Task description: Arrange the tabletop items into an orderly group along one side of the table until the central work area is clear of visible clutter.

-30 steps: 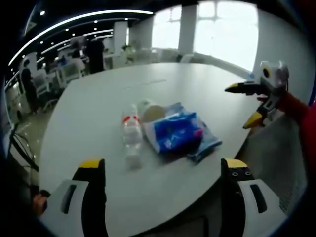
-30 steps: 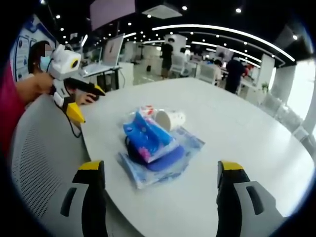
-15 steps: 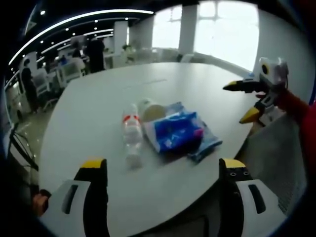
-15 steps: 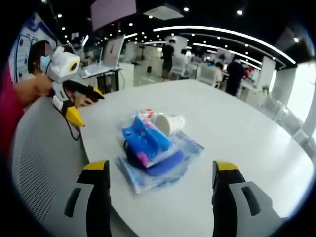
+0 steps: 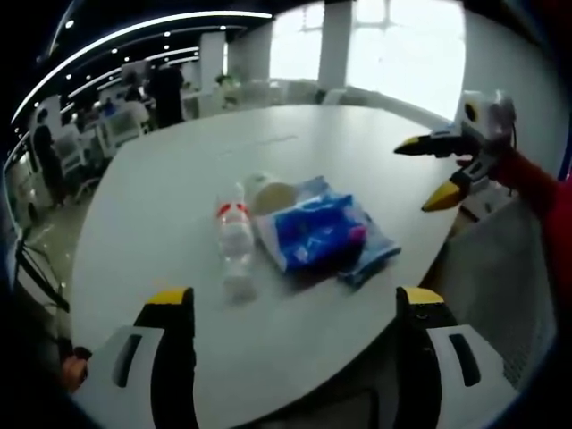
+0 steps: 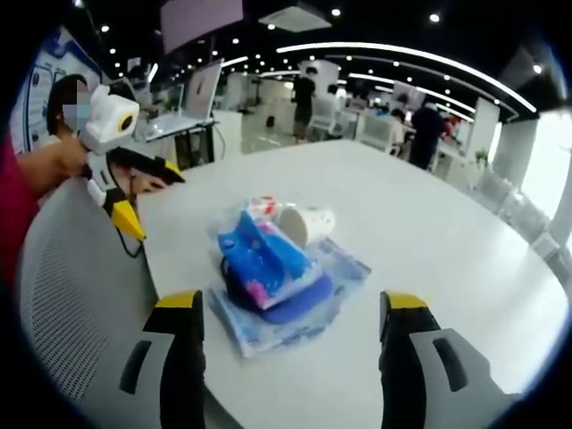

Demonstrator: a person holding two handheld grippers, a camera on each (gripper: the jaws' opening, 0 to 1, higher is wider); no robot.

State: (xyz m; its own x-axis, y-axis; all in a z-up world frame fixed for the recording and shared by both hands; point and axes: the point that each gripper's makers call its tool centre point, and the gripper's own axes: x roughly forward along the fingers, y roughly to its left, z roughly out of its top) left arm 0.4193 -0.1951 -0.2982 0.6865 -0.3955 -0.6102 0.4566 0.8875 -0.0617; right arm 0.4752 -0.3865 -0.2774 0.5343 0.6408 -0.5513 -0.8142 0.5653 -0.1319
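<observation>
A small heap lies near the white table's (image 5: pixel 170 170) edge: a clear bottle with a red cap (image 5: pixel 234 243) on its side, a paper cup (image 5: pixel 271 193) tipped over, a blue tissue pack (image 5: pixel 315 231) and a blue packet (image 5: pixel 371 252) under it. My left gripper (image 5: pixel 290 304) is open, short of the heap and above the table's edge. In the right gripper view the same tissue pack (image 6: pixel 264 257), cup (image 6: pixel 308 223) and packet (image 6: pixel 295 308) sit ahead of my open right gripper (image 6: pixel 286 308). The right gripper (image 5: pixel 436 170) shows at the left view's right side, jaws apart. The left gripper (image 6: pixel 138 192) shows at the right view's left.
A grey mesh chair back (image 6: pixel 76 295) stands between me and the table (image 6: pixel 429 241). Behind the table are office desks, chairs and several people (image 6: pixel 424 134). Bright windows (image 5: pixel 402 45) line the far side in the left gripper view.
Both views have shifted slightly as the hands drift. The right gripper has risen a little in the left gripper view. The items on the table have not moved.
</observation>
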